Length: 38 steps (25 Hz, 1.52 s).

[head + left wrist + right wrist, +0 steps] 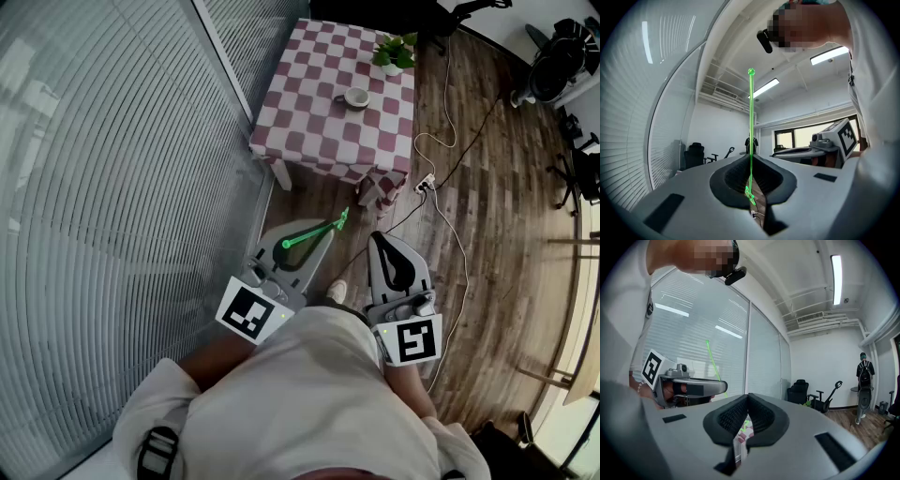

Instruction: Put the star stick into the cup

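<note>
A thin green star stick [314, 232] lies across the tips of my left gripper [323, 230], which is shut on it. Its star end [343, 217] points toward the table and its ball end [286, 245] lies back over the jaws. In the left gripper view the stick [751, 117] runs straight up from between the closed jaws. The cup [356, 97] stands on the table with the red-and-white checked cloth [309, 94], far ahead of both grippers. My right gripper [377, 236] hangs beside the left one, shut with nothing in it.
A potted plant [394, 52] stands at the table's far corner. A glass wall with blinds [112, 187] runs along the left. Cables and a power strip [424, 185] lie on the wooden floor by the table. Office chairs [562, 56] stand at the far right.
</note>
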Motion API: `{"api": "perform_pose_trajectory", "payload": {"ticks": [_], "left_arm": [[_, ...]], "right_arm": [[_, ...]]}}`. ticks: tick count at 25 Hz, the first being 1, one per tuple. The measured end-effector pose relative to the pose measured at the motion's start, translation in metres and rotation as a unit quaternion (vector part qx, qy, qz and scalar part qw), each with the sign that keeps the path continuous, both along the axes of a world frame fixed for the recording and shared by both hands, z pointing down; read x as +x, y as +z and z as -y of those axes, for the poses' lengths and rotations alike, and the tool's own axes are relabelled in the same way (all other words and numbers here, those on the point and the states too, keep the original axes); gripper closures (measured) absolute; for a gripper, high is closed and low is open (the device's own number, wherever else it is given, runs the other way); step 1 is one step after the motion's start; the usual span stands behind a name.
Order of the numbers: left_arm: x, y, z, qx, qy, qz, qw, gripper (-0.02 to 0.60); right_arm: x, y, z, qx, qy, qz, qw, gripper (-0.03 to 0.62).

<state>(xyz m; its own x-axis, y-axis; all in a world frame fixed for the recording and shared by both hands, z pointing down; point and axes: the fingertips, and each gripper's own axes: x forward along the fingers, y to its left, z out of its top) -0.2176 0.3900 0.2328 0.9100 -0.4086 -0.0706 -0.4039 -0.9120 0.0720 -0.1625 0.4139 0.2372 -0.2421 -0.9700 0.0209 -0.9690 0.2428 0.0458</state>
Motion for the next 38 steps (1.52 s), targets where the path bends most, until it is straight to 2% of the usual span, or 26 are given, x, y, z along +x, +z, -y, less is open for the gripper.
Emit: {"api": "perform_pose_trajectory", "payload": {"ticks": [10, 15, 21, 25, 28, 38], "left_arm": [[0.003, -0.001, -0.007, -0.005, 0.005, -0.007, 1.0000, 0.543], [0.018, 0.000, -0.009, -0.003, 0.004, -0.002, 1.0000, 0.543], [0.042, 0.004, -0.010, -0.008, -0.003, 0.000, 1.0000, 0.543], [0.058, 0.006, -0.011, -0.006, -0.014, -0.001, 0.9999, 0.543], [0.069, 0.007, -0.012, -0.005, -0.020, -0.004, 0.9998, 0.543], [0.082, 0.012, -0.008, -0.006, -0.028, 0.002, 0.9996, 0.543]], "right_arm": [[0.005, 0.000, -0.009, 0.001, 0.005, -0.005, 1.000, 0.562], [0.018, 0.001, -0.010, -0.001, 0.005, 0.000, 1.000, 0.562], [0.039, 0.010, -0.016, -0.009, -0.025, -0.012, 1.000, 0.562], [0.056, 0.006, -0.016, -0.005, -0.025, 0.005, 1.000, 0.560], [0.070, 0.011, -0.020, -0.005, -0.032, -0.007, 0.999, 0.560], [0.086, 0.021, -0.012, -0.009, -0.036, 0.003, 0.999, 0.560]]}}
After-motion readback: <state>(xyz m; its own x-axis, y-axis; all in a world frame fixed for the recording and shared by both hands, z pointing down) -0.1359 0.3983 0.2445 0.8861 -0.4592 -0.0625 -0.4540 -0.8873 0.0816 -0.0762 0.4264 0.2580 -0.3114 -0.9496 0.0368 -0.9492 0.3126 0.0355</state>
